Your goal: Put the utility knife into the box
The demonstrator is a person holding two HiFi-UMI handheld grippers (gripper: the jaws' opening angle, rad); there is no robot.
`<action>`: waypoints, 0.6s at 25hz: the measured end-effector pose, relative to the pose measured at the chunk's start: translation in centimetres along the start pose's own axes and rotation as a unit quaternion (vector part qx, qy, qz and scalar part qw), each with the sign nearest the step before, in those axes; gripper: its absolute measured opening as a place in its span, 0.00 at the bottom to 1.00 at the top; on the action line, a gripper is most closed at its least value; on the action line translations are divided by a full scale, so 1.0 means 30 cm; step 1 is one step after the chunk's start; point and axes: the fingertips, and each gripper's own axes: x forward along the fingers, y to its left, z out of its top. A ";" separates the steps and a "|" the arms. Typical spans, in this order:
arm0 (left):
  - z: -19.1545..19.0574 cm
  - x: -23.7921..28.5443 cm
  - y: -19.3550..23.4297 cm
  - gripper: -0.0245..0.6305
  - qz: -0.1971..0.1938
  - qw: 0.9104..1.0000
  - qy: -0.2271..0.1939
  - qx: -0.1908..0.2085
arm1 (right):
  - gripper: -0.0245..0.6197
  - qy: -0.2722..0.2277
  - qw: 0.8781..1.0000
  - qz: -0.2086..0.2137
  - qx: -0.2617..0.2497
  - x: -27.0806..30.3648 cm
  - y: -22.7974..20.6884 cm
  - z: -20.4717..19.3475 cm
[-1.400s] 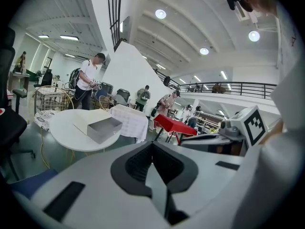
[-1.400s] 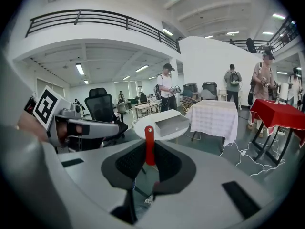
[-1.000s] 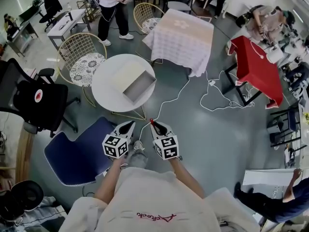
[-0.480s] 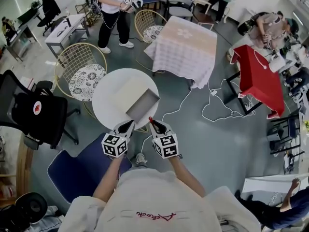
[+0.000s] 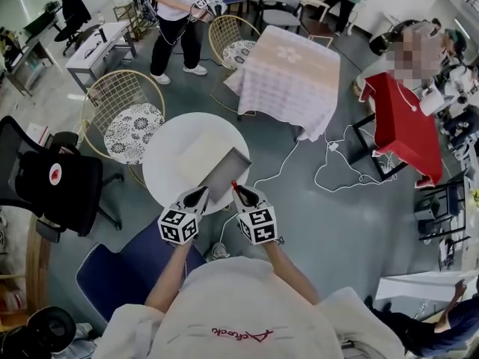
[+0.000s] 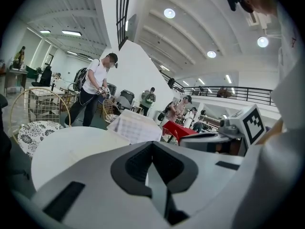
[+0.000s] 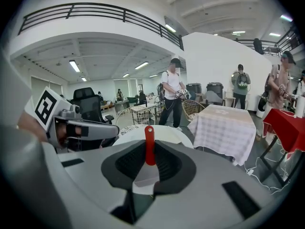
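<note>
A round white table carries an open grey box with its pale lid flap laid back to the left. My right gripper is shut on the utility knife, whose red end sticks out past the jaws at the table's near edge. The right gripper view shows the red knife upright between the dark pads, with the table beyond. My left gripper hovers beside it at the box's near corner, jaws together and empty. It also appears in the right gripper view as the left gripper.
A blue chair stands under my left arm and a black office chair at the left. Wire chairs, a cloth-covered table and a red table ring the round table. Cables trail on the floor. A person stands beyond.
Both grippers have moved forward together to the round table's near edge, and the knife's tip now stands by the box. The jaws have not changed.
</note>
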 end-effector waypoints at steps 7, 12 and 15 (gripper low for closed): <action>-0.022 0.023 0.011 0.05 0.010 1.000 0.007 -0.010 | 0.14 0.014 1.000 0.011 0.003 0.029 -0.030 -0.017; -0.005 0.033 0.052 0.05 0.032 0.999 0.006 -0.016 | 0.14 0.020 0.999 0.031 0.001 0.074 -0.040 -0.002; -0.015 0.033 0.067 0.05 0.042 0.999 0.009 -0.021 | 0.14 0.029 0.999 0.042 -0.001 0.100 -0.039 -0.013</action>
